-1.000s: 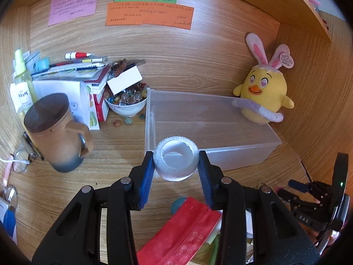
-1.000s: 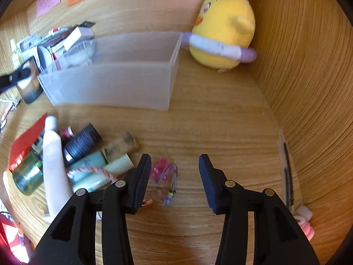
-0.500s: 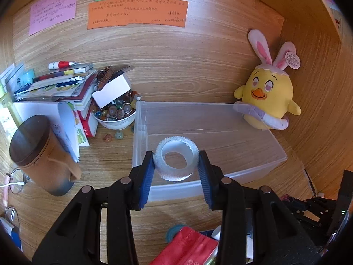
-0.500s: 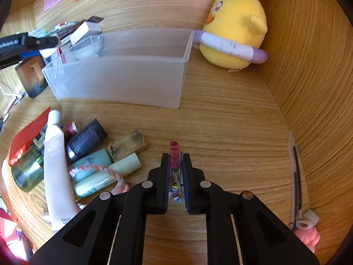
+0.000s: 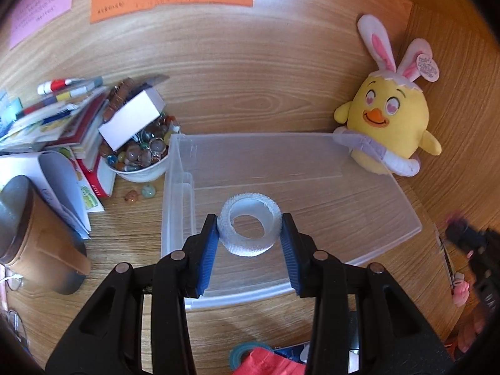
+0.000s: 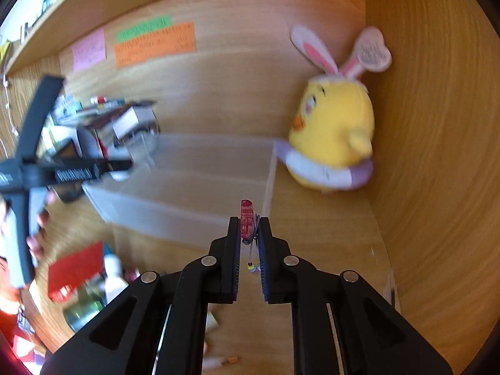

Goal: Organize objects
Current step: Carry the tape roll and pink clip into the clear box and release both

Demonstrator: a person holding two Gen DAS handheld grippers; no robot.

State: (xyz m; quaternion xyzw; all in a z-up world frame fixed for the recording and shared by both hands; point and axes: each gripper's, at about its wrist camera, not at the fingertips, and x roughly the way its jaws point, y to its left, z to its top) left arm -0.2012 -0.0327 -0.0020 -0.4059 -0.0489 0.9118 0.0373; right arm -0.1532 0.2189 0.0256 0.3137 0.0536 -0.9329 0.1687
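Left gripper (image 5: 250, 234): its blue-padded fingers (image 5: 208, 253) are clamped on a white roll of tape (image 5: 249, 225), which is held with its hole facing the camera.
Roll of tape: it is held over the inside of the clear plastic bin (image 5: 403, 209), near the bin's front left part, and is seen against the bin's floor.
Right gripper (image 6: 250, 234): its fingers are closed together on a small red charm (image 6: 247, 218); a thin cord with tiny beads (image 6: 251, 266) hangs down between them.
Red charm: it is pinched at the fingertips and stands upright above them, in front of the bin's near right corner; the view is blurred, so whether it is over the bin or short of it cannot be told.
Clear plastic bin: it is set on the wooden desk (image 5: 131, 237), with nothing seen lying on its floor.
Yellow chick plush (image 5: 389, 125): it is placed at the bin's far right corner, touching it.
Bowl of glass beads (image 5: 139, 159): it is placed just beside the bin's far left corner.
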